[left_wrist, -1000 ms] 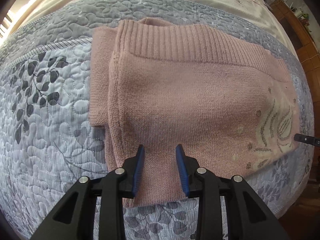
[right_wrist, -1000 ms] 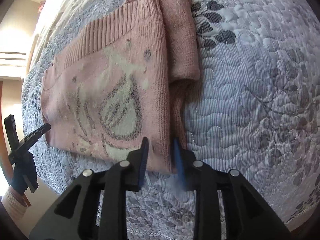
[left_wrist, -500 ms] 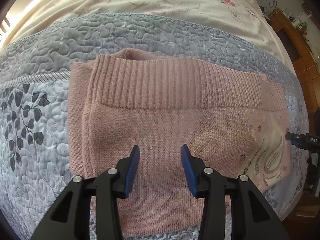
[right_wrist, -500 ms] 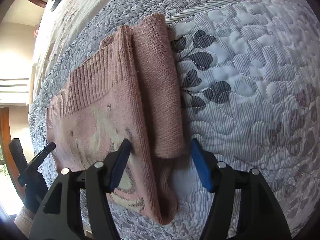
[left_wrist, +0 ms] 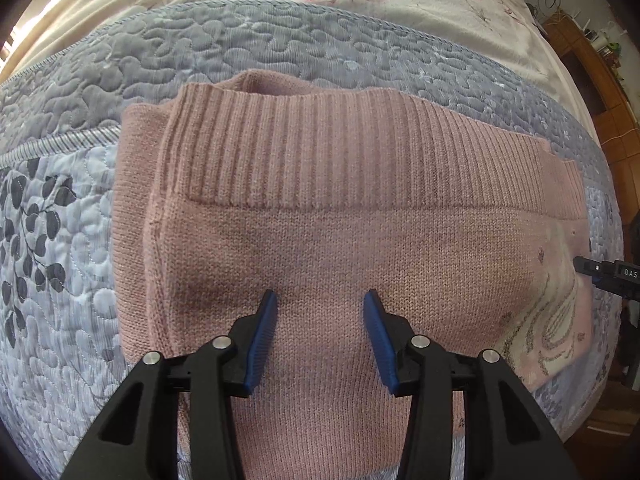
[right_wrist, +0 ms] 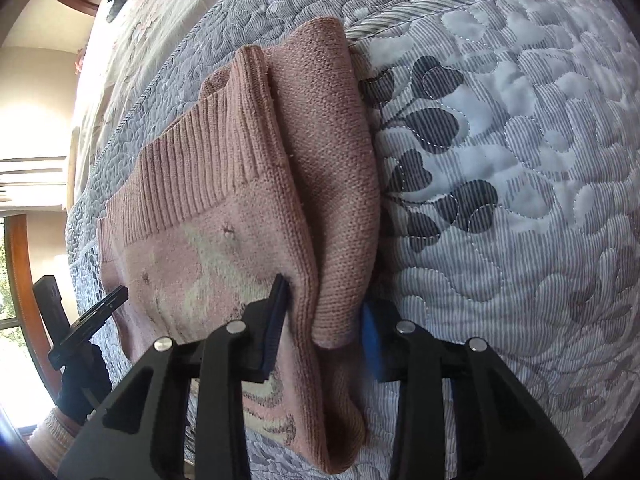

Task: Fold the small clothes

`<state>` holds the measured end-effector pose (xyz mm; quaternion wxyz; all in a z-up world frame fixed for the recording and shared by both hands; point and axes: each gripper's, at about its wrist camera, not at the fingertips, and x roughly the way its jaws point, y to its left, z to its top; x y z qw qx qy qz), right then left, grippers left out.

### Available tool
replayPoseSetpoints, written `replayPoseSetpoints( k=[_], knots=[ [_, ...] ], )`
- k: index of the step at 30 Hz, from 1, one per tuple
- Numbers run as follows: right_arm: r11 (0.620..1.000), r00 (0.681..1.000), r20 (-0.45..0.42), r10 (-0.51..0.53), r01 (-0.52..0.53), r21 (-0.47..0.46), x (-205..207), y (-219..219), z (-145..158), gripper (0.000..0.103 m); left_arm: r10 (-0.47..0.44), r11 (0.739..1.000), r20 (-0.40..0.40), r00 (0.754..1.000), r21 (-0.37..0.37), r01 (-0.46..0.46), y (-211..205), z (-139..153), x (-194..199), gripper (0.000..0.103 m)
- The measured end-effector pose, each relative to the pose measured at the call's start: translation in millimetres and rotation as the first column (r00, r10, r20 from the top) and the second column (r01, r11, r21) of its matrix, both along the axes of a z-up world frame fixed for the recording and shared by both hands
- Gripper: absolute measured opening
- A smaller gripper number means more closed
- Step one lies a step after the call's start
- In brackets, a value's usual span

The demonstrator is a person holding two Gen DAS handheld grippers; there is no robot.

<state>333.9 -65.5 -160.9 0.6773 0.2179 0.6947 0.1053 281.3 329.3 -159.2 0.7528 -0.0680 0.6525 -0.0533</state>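
**Pink sweater on the bed: where I'd grab it next**

The sweater (left_wrist: 360,240) is lying flat on the grey quilt (left_wrist: 60,280), already folded into a rough rectangle. The ribbed band is at the far side from my left camera, and a sleeve (right_wrist: 336,184) is tucked along one side edge.

My left gripper (left_wrist: 320,336) is hovering over the plain knit in the middle, fingers spread apart and holding nothing. My right gripper (right_wrist: 324,320) is also spread wide, but it sits straddling the side edge: one finger is over the patterned front and the other is outside the sleeve, close to the quilt. I can't tell if the pads are actually touching the knit yet.

Handling-wise, this looks like a soft, fairly thick knit. It's light, floppy and probably stretchy, so it'll sag and slide open if I lift from one point. I'd pinch through all the layers at that side edge, sleeve included, and keep the other gripper on the opposite side.

There's plenty of open quilt beyond the sleeve side. The near edge of the bed is close, though, and the sweater's near edge sits right by it. The two grippers are also working close across the same small piece, so I'd fold away from the drop.
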Motion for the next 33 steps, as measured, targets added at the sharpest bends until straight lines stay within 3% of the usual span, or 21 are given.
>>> replayPoseSetpoints(
  k=[10,13,16,20,24,28,33],
  knots=[
    [1.000,1.000,0.001,0.000,0.000,-0.012,-1,-3,4,0.030,0.003,1.000,-0.001,1.000,-0.021,-0.003,1,0,0,0.046],
    [1.000,1.000,0.030,0.003,-0.003,-0.014,-1,1,22,0.022,0.010,0.999,-0.004,1.000,-0.040,-0.010,4,9,0,0.046],
    [0.998,0.996,0.085,0.008,-0.013,0.062,-5,11,52,0.019,0.002,0.997,0.035,0.999,-0.082,0.001,5,28,-6,0.046],
    [0.990,0.985,0.156,0.077,-0.095,0.105,-9,49,90,0.018,-0.010,0.991,0.067,0.998,-0.131,0.018,3,49,-16,0.047],
    [0.974,0.964,0.184,0.192,-0.210,0.081,-7,104,107,0.017,0.005,0.983,0.075,0.997,-0.181,0.008,5,58,-21,0.047],
    [0.949,0.937,0.177,0.300,-0.312,0.045,-6,157,102,0.016,0.031,0.974,0.075,0.997,-0.227,-0.013,10,63,-22,0.047],
    [0.926,0.919,0.122,0.374,-0.377,0.000,-9,203,74,0.016,0.071,0.964,0.076,0.995,-0.262,-0.049,20,66,-23,0.047]
  ],
)
